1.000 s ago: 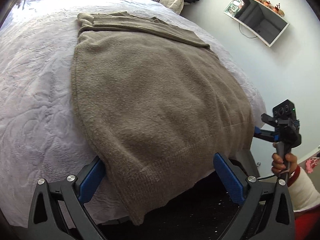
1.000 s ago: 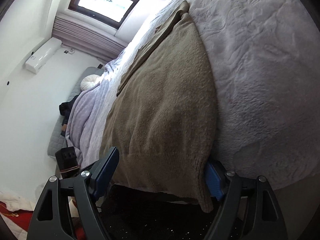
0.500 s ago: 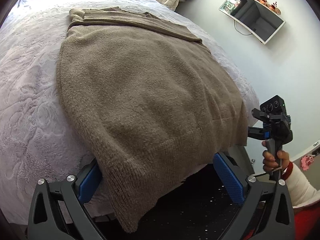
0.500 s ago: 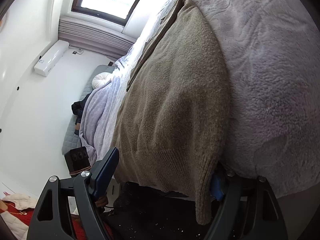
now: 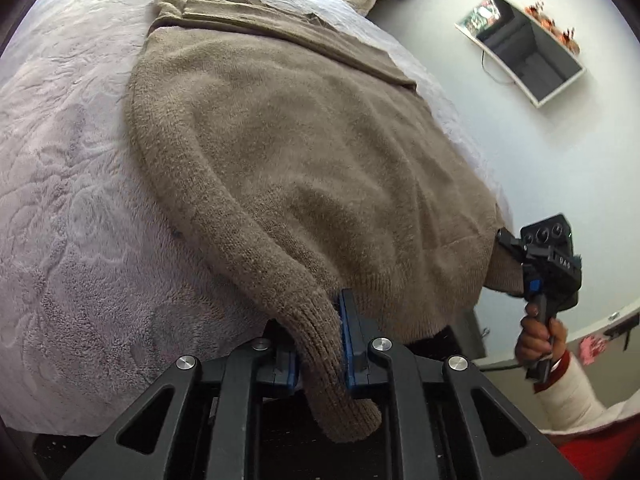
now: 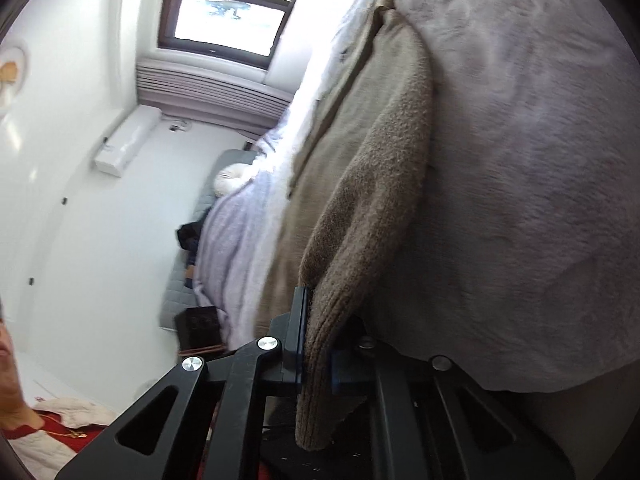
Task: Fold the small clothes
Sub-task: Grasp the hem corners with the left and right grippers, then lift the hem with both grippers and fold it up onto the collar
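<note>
The fuzzy taupe knit sweater [image 5: 304, 168] lies flat on the pale quilted bedspread [image 5: 68, 216], hem overhanging; the left gripper [image 5: 320, 344] is closing on one ribbed hem corner, the right gripper [image 6: 316, 344] is clamped on the other; next, seemingly, both lift evenly toward the collar.

Both wrist views look close along the bed [image 5: 60, 220], sharing the sweater [image 5: 300, 160] between them.
</note>
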Action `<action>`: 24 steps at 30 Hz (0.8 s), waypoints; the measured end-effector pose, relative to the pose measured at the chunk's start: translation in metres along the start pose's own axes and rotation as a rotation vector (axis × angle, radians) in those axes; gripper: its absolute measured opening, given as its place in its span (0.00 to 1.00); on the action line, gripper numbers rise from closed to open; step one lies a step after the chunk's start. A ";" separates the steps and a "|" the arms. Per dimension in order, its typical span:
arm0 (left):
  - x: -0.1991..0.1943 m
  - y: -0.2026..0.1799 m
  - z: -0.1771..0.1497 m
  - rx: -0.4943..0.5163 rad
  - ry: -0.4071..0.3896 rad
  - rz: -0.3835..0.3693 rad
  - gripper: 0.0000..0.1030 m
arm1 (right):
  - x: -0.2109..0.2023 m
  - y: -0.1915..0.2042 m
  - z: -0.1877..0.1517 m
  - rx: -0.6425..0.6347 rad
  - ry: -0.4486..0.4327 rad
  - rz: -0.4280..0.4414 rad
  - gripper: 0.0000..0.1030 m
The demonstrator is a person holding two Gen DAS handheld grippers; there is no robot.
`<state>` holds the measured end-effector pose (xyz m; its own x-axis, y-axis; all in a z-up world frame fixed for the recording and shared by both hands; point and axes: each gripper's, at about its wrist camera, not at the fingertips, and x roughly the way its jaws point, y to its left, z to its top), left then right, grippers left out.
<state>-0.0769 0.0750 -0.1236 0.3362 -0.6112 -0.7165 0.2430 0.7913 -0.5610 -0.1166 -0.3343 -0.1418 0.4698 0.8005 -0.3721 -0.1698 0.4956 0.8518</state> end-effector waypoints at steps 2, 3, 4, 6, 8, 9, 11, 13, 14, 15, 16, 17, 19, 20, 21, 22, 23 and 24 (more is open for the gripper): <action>-0.008 -0.003 0.006 -0.006 -0.034 -0.039 0.17 | 0.000 0.009 0.005 -0.007 -0.010 0.062 0.09; -0.013 -0.005 0.010 -0.003 -0.053 -0.050 0.17 | 0.001 0.015 0.008 -0.016 -0.017 0.087 0.09; -0.019 -0.008 0.017 0.004 -0.074 -0.058 0.17 | 0.002 0.021 0.012 -0.026 -0.020 0.100 0.09; -0.027 -0.013 0.028 0.018 -0.106 -0.065 0.17 | 0.004 0.033 0.021 -0.048 -0.028 0.123 0.09; -0.037 -0.016 0.040 0.031 -0.138 -0.071 0.17 | 0.006 0.044 0.031 -0.065 -0.038 0.154 0.09; -0.041 -0.017 0.047 0.037 -0.155 -0.071 0.17 | 0.008 0.052 0.038 -0.080 -0.046 0.169 0.09; -0.053 -0.020 0.066 0.049 -0.196 -0.068 0.17 | 0.010 0.065 0.052 -0.107 -0.057 0.190 0.09; -0.062 -0.022 0.086 0.059 -0.231 -0.062 0.17 | 0.013 0.082 0.069 -0.147 -0.064 0.199 0.09; -0.067 -0.023 0.099 0.068 -0.247 -0.050 0.17 | 0.014 0.091 0.078 -0.169 -0.066 0.197 0.09; -0.072 -0.024 0.112 0.079 -0.259 -0.029 0.17 | 0.016 0.101 0.090 -0.197 -0.069 0.190 0.09; -0.076 -0.025 0.124 0.089 -0.271 -0.007 0.17 | 0.016 0.110 0.099 -0.216 -0.072 0.187 0.09; -0.080 -0.025 0.136 0.096 -0.287 0.011 0.17 | 0.018 0.118 0.109 -0.232 -0.075 0.184 0.09; -0.087 -0.024 0.157 0.107 -0.312 0.029 0.17 | 0.020 0.134 0.132 -0.264 -0.082 0.177 0.09; -0.090 -0.024 0.171 0.111 -0.329 0.039 0.17 | 0.021 0.140 0.143 -0.275 -0.086 0.176 0.09; -0.092 -0.023 0.183 0.114 -0.341 0.044 0.17 | 0.022 0.145 0.155 -0.284 -0.088 0.174 0.09; -0.093 -0.023 0.195 0.116 -0.355 0.049 0.17 | 0.025 0.150 0.169 -0.289 -0.091 0.172 0.09; -0.095 -0.021 0.207 0.117 -0.367 0.056 0.17 | 0.028 0.154 0.182 -0.289 -0.093 0.171 0.09; -0.093 -0.019 0.220 0.117 -0.374 0.061 0.17 | 0.034 0.157 0.197 -0.285 -0.095 0.168 0.09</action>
<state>0.0875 0.1198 0.0455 0.6561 -0.5325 -0.5347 0.3070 0.8356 -0.4555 0.0439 -0.2956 0.0519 0.4913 0.8505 -0.1879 -0.4804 0.4445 0.7561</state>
